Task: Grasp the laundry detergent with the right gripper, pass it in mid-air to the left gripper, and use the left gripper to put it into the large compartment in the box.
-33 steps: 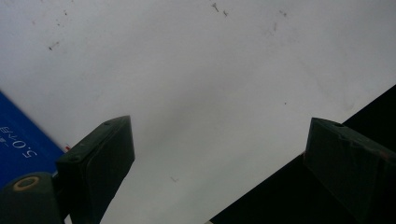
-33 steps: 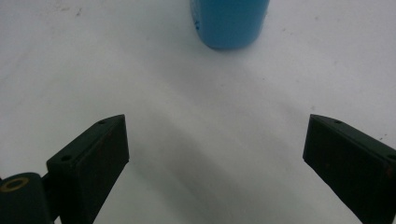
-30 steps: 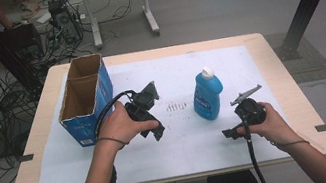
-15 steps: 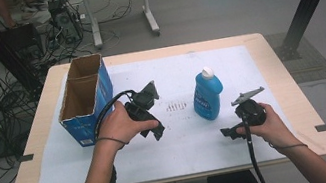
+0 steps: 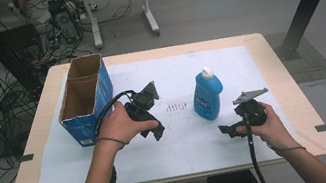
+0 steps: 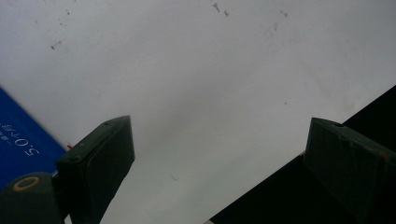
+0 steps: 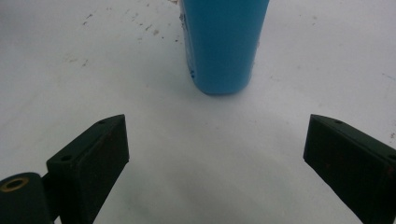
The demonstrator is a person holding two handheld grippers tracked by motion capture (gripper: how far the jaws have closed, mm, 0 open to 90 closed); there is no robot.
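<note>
A blue bottle (image 5: 207,95) with a white cap stands upright on the white mat (image 5: 187,153), right of centre. My right gripper (image 5: 228,130) hovers just in front and to the right of it, open and empty. In the right gripper view the bottle's lower body (image 7: 224,42) stands straight ahead, beyond my right gripper (image 7: 217,119) and apart from both jaws. My left gripper (image 5: 157,133) is held over the mat's middle, beside an open blue cardboard box (image 5: 84,100). In the left gripper view my left gripper (image 6: 217,123) is open over bare mat, with a corner of the box (image 6: 23,144) at the left.
The mat covers most of a wooden table (image 5: 302,112). Small dark specks (image 5: 176,105) mark the mat between the grippers. Cables, a black frame and another table's legs stand on the floor beyond and to the left. A dark area (image 6: 289,196) lies past the mat's edge.
The right gripper has shifted very slightly. The left hand, the bottle and the box have stayed where they were.
</note>
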